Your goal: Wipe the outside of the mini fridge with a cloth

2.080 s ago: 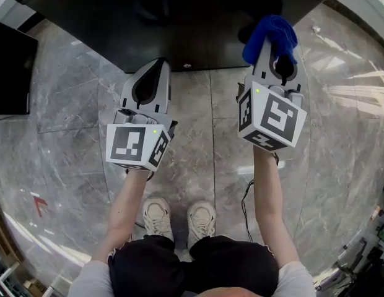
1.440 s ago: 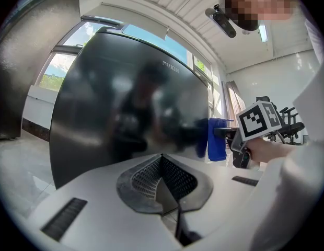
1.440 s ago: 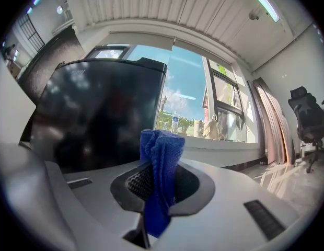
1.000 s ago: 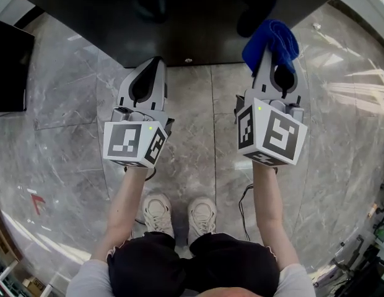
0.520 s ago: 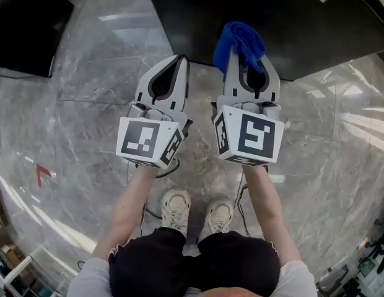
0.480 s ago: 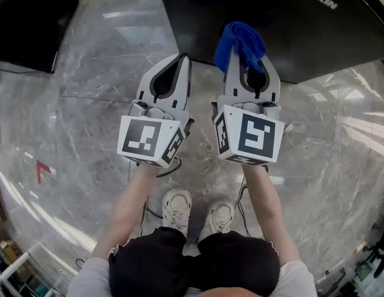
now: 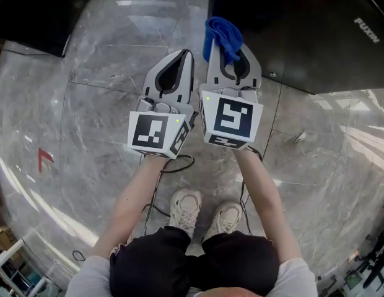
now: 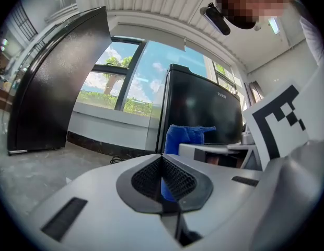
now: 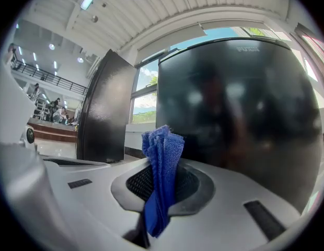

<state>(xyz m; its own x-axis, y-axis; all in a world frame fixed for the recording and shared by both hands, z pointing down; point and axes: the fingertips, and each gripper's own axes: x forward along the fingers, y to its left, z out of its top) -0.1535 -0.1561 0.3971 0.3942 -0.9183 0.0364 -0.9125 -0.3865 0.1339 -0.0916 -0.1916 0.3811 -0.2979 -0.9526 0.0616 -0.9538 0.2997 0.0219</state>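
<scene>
Head view has me standing on the floor (image 7: 99, 104) with both tools held out side by side. The fridge (image 7: 303, 36) stands ahead to my right, and the cloth (image 7: 222, 33) pokes up near its corner. My right hand-held gripper (image 9: 161, 183) is clamped on the folded cloth, which stands proud of the jaws. My left hand-held gripper (image 8: 163, 179) is closed to a thin slit and carries nothing. I judge that I am closing in for a wipe, not yet on the panel. To do it well I should lead with the free fold so that fabric, not a plastic jaw tip, meets the glossy black face. I should also keep the clamp firm, press lightly, run overlapping strokes from the top edge down, and hold the left tool clear. From above I cannot tell whether cloth and fridge touch; the right gripper view suggests a gap. The fridge's far sides and base are cut off, and reflections hide any dirt.
</scene>
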